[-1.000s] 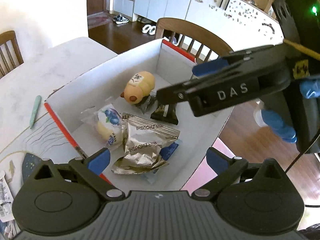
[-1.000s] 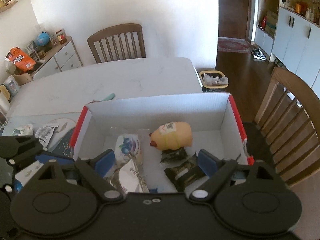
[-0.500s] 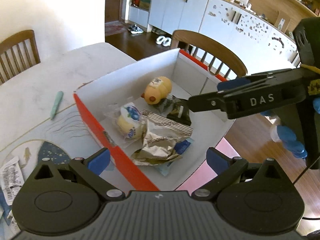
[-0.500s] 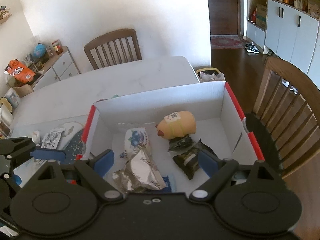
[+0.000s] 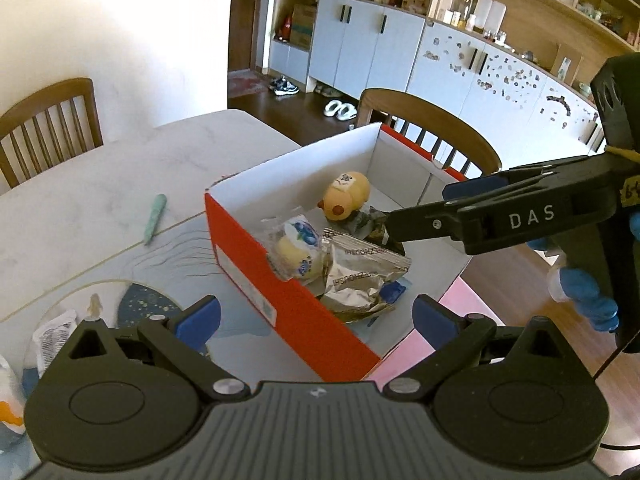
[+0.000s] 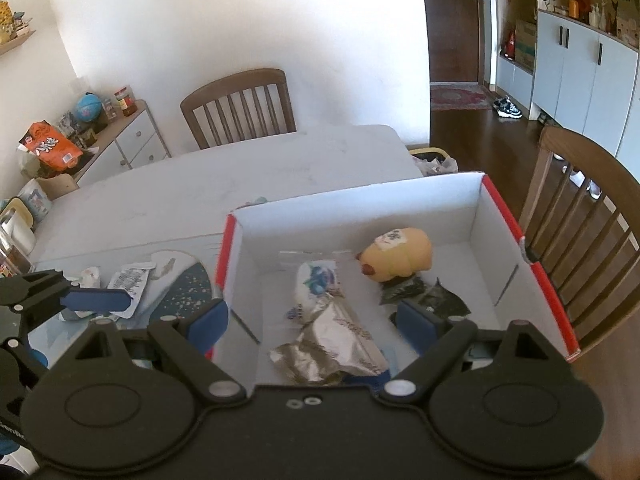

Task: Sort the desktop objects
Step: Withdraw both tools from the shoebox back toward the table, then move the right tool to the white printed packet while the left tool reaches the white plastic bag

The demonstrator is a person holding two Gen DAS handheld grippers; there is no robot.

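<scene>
A cardboard box, red outside and white inside, stands on the table near its right edge. In it lie a yellow squishy toy, a wrapped blueberry bun, a silver foil pack and dark wrappers. My left gripper hangs open over the box's near red wall, holding nothing. My right gripper stands open above the box's near side, over the silver pack, also empty. From the side, the right gripper reaches over the box's right part.
A green pen-like stick lies on the white table left of the box. Loose wrappers sit on a printed mat at the left. Wooden chairs stand at the far side and right. Past the box is the table's edge and wooden floor.
Both grippers have drawn back and up from the box, so more of its red outer wall and the table shows. Both stay open and empty; the items in the box lie unmoved.
</scene>
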